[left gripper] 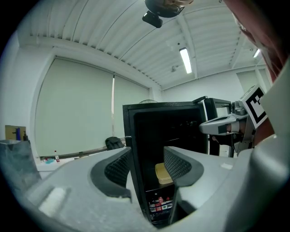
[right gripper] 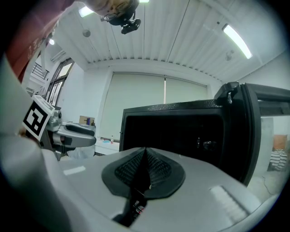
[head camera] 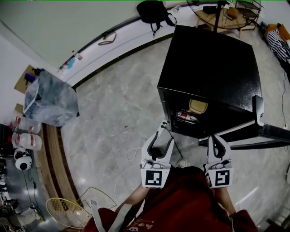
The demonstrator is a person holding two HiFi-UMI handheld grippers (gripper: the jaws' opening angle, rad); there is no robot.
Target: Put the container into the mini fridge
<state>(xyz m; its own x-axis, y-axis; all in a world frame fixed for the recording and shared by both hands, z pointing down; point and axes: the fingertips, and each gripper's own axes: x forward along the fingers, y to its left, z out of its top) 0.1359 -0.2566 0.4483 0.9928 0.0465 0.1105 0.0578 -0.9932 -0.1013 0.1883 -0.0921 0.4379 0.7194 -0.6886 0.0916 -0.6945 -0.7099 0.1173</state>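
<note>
A black mini fridge [head camera: 208, 68] stands on the floor with its door [head camera: 258, 131] swung open to the right. A tan lidded container [head camera: 198, 106] rests on a shelf inside it, above some red packages [head camera: 186, 117]. My left gripper [head camera: 162, 138] hovers in front of the opening, open and empty. In the left gripper view the container [left gripper: 163, 173] shows between the spread jaws of that gripper [left gripper: 147, 167]. My right gripper [head camera: 216, 138] is held beside it near the door, shut on nothing. Its pads [right gripper: 156, 170] press together in front of the fridge [right gripper: 190, 131].
A plastic-covered bin [head camera: 50, 97] stands at the left by the wall. A floor fan [head camera: 68, 212] lies at the lower left, and a white cable [head camera: 131, 154] trails on the marble floor. A black bag [head camera: 154, 11] and a round table [head camera: 222, 16] sit behind the fridge.
</note>
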